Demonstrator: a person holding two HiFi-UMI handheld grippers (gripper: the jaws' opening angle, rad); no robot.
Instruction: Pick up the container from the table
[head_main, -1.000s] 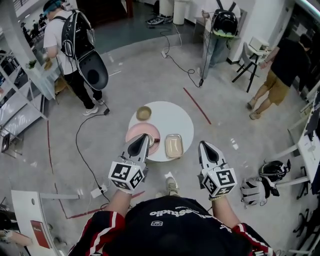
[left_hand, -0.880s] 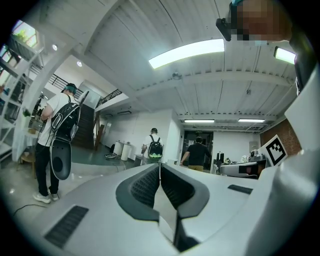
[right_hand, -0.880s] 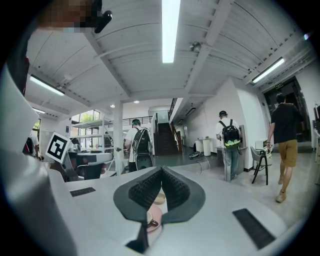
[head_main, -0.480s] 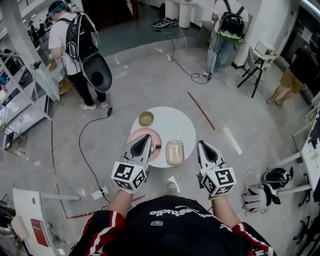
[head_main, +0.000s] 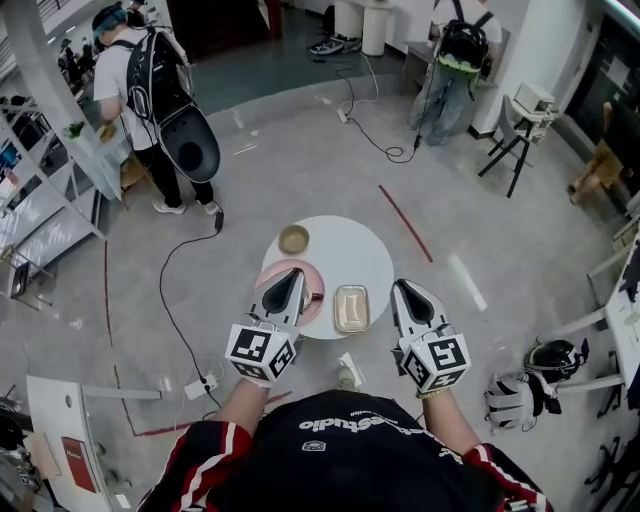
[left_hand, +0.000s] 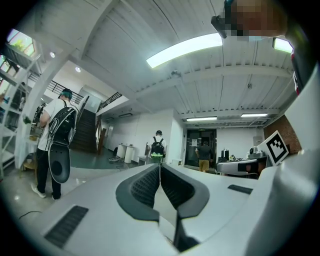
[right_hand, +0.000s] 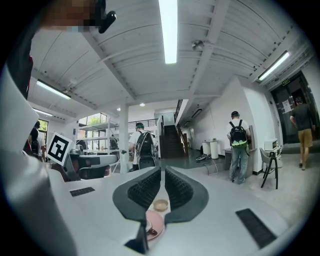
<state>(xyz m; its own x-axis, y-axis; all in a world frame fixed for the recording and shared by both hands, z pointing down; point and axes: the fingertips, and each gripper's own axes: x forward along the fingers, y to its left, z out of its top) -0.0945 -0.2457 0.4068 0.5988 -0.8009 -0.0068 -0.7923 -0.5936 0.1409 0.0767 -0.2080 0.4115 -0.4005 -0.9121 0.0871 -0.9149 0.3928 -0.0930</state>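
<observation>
The container (head_main: 351, 308), a shallow rectangular metal tray, lies at the near edge of the round white table (head_main: 360, 250). Both grippers hover level on my side of the table, the container between them and a little ahead. The left gripper (head_main: 287, 277) is over the pink plate (head_main: 308, 282); in the left gripper view its jaws (left_hand: 160, 167) meet, with nothing between them. The right gripper (head_main: 407, 288) is to the right of the container. Its jaws (right_hand: 163, 172) have just been opening to a narrow slit, and nothing is between them.
A small tan bowl (head_main: 293, 239) stands at the table's far left, and shows through the right jaws as the bowl (right_hand: 161, 205) above the plate (right_hand: 155, 222). Cables (head_main: 190, 290) trail over the floor at left. A person with a backpack (head_main: 150, 90) stands far left. A helmet (head_main: 552, 358) lies at right.
Both grippers have edged forward toward the table, staying on either side of the container. The person at the far right has walked further right.
</observation>
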